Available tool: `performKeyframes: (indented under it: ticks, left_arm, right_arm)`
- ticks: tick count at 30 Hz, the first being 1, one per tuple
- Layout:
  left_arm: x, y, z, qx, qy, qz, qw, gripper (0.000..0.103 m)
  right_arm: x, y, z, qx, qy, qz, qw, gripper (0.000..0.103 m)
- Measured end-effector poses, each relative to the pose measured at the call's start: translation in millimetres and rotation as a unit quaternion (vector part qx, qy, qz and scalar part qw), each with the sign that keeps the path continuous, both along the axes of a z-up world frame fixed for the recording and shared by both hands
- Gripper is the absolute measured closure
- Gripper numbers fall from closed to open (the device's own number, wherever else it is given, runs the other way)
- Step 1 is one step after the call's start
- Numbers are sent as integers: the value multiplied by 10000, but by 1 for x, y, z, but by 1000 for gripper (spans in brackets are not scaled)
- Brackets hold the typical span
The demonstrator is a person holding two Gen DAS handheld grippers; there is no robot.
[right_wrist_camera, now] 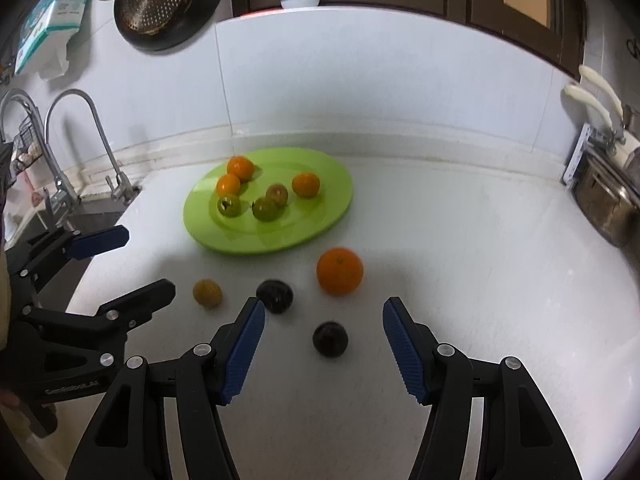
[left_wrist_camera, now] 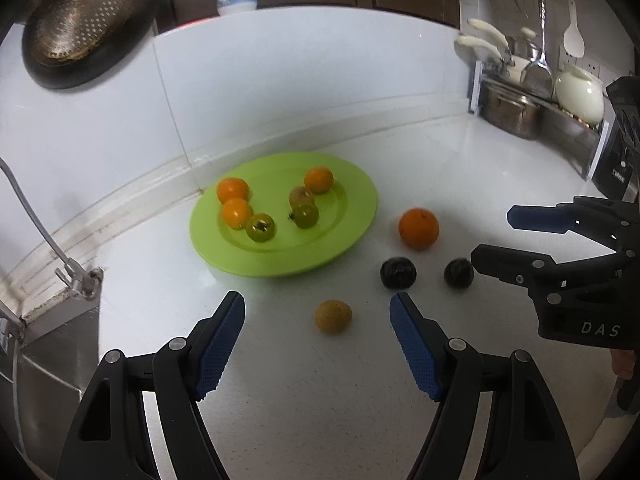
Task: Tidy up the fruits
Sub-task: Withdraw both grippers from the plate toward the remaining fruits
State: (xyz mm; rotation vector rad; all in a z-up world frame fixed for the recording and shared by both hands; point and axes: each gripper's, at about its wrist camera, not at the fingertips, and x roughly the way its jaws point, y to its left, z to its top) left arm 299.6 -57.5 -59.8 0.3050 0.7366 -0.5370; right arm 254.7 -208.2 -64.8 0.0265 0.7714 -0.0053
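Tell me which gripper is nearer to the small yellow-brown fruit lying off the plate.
Left. The left gripper is open with the small yellow-brown fruit just ahead between its fingertips, untouched. The right gripper is off to the side, lined up on a dark fruit.

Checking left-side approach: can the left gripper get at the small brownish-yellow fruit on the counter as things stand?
Probably yes. The left gripper is open and empty, and the small brownish-yellow fruit lies alone on bare counter just ahead of its fingers, with nothing between.
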Motion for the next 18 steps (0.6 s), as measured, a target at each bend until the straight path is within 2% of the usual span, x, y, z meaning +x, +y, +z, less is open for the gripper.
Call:
performKeyframes:
  ticks: [5, 11, 18]
  left_arm:
    - [4, -6, -14, 77, 191, -90, 9997, 29]
    - [11, -10, -29, 157, 348, -141, 9992, 30]
    - [21, -15, -40, 169, 520, -137, 9984, 42]
  right_arm:
    - [1, -5, -15, 105, 217, -38, 9997, 41]
    - [7, -8, -27, 131, 406, -48, 9991, 48]
    - [14, -13, -41, 302, 604, -7, 9977, 58]
